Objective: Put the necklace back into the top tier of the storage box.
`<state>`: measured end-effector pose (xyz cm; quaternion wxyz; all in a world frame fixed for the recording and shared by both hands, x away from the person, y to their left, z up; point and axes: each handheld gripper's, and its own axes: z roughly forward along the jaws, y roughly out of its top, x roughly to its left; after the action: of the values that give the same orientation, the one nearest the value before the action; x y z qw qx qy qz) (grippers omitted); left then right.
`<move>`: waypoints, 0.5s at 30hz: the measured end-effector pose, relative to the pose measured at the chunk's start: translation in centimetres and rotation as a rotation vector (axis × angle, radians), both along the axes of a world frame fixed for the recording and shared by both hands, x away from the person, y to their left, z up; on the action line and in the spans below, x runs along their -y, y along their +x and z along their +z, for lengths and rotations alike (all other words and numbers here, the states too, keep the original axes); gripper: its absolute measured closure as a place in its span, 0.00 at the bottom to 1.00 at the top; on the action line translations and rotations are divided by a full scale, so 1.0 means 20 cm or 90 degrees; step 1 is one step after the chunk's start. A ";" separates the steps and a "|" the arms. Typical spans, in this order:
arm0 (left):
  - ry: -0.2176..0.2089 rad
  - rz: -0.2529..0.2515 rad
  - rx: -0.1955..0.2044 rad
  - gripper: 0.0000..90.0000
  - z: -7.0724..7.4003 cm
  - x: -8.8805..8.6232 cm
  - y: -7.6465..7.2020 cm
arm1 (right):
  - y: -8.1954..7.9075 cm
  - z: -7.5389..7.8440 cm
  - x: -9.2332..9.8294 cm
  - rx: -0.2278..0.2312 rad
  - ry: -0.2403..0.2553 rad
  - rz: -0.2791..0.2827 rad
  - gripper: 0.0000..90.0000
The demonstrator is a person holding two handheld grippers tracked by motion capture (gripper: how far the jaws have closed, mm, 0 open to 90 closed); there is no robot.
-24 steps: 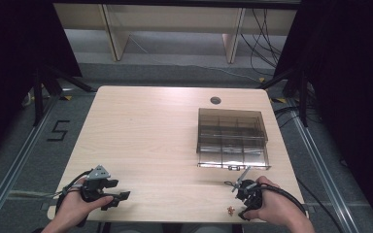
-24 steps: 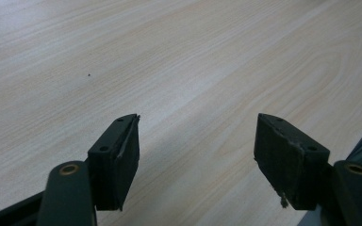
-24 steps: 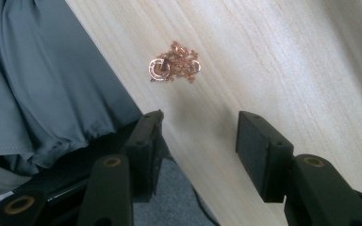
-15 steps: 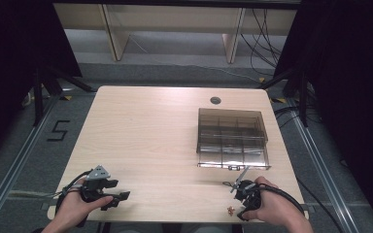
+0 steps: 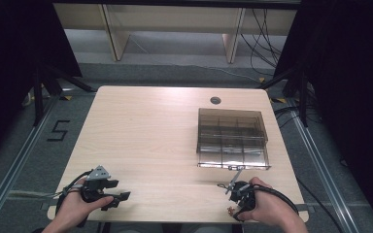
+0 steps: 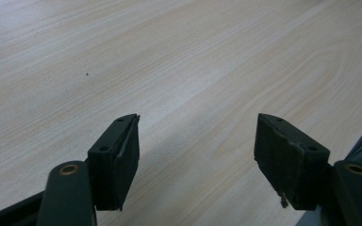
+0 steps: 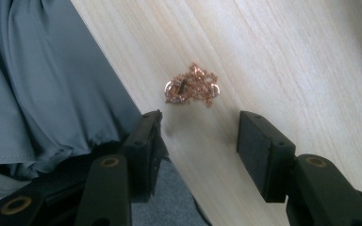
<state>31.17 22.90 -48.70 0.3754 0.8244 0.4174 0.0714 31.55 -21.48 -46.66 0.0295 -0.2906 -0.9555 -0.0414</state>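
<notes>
A small heap of copper-coloured chain lies on the pale wooden table, close to its front edge. My right gripper is open. Its jaws stand just short of the chain, one on either side of its line, and nothing is between them. From above, the right gripper points at the near edge, with the chain a small speck beside it. My left gripper is open over bare wood, and it rests at the front left corner.
A smoky clear plastic box with several compartments sits on the right half of the table, just beyond my right hand. A round cable hole is near the far edge. Grey cloth hangs below the table edge beside the chain.
</notes>
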 end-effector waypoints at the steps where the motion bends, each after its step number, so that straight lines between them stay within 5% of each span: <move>1: 0.000 0.001 -0.001 0.35 0.00 0.00 0.00 | 0.00 0.00 0.00 -0.005 -0.003 0.008 0.56; 15: 0.002 0.006 -0.005 0.35 0.00 0.00 0.00 | 0.01 -0.02 -0.07 0.009 -0.013 0.032 0.59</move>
<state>31.13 22.91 -48.68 0.3722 0.8232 0.4229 0.0704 31.69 -20.04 -47.14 0.0207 -0.2666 -0.9630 -0.0326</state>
